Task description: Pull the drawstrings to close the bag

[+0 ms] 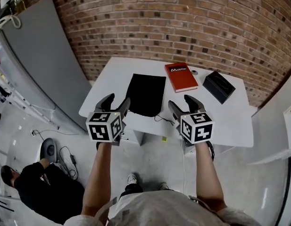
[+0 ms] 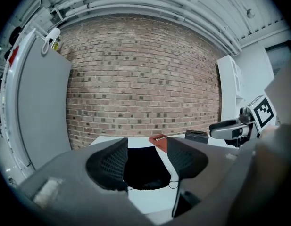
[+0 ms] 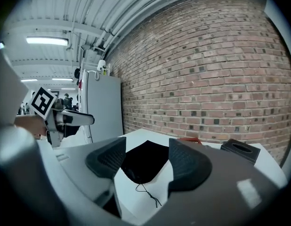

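You hold both grippers up in front of the near edge of the white tabletop (image 1: 232, 121), side by side and apart from each other. The left gripper (image 1: 118, 99) has its jaws spread wide with nothing between them, and its own view only frames the bag lying beyond the gap. The right gripper (image 1: 179, 101) is the same, with its jaws wide and gripping nothing.

The flat black fabric drawstring bag (image 1: 146, 94) lies on the tabletop between the two grippers and a little beyond them. Its rounded, gathered end points towards you. A thin black drawstring cord (image 3: 147, 192) trails loose from that end across the white surface, on the right gripper's side. Neither gripper touches the bag or the cord.

Beyond the bag to the right lies a red hardcover book (image 1: 181, 76). It has a line of white lettering on its cover, too small and blurred for you to read. To the right of the book sits a black rectangular box (image 1: 219, 86) with a slot in its top. A red-brown brick wall (image 1: 183, 22) stands behind the tabletop. A person in dark clothing (image 1: 37, 187) is low on the floor to your left.
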{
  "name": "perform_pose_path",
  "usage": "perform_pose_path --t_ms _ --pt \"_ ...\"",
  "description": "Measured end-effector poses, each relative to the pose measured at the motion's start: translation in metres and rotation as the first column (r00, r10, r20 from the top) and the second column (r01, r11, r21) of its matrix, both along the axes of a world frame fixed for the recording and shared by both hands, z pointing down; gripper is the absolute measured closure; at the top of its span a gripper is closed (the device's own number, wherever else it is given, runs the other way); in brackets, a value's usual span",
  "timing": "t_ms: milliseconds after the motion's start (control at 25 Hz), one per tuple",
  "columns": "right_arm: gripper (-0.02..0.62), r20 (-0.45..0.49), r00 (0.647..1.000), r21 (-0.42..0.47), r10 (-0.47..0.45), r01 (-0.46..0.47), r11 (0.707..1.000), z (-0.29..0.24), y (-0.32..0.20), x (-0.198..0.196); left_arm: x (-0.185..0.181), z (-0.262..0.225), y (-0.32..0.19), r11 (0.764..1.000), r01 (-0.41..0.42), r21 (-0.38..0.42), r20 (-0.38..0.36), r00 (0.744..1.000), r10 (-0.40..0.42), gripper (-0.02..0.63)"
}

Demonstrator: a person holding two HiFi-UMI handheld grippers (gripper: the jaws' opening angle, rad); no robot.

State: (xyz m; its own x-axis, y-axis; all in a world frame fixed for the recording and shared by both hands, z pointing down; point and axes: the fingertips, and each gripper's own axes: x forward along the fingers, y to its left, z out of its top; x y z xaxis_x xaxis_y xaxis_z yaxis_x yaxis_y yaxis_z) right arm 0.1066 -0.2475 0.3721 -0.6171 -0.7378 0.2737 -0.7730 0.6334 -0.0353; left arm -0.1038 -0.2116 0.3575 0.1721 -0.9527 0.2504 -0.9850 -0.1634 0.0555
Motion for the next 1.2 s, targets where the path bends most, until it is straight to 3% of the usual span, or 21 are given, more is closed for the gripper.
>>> perform_pose_path --t_ms 600,1200 --pt "0.324 -0.017 0.981 0.001 0.192 -0.192 0.981 0.000 -0.020 -0.048 -0.045 0.003 -0.067 0.975 -0.224 0.007 -0.016 0.974 0.224 0.341" --pt "0.324 -0.049 0.951 0.002 0.307 -0.307 0.952 0.006 -0.008 -0.058 -0.052 0.020 -0.078 0.929 -0.371 -0.010 -0.019 0.929 0.371 0.341"
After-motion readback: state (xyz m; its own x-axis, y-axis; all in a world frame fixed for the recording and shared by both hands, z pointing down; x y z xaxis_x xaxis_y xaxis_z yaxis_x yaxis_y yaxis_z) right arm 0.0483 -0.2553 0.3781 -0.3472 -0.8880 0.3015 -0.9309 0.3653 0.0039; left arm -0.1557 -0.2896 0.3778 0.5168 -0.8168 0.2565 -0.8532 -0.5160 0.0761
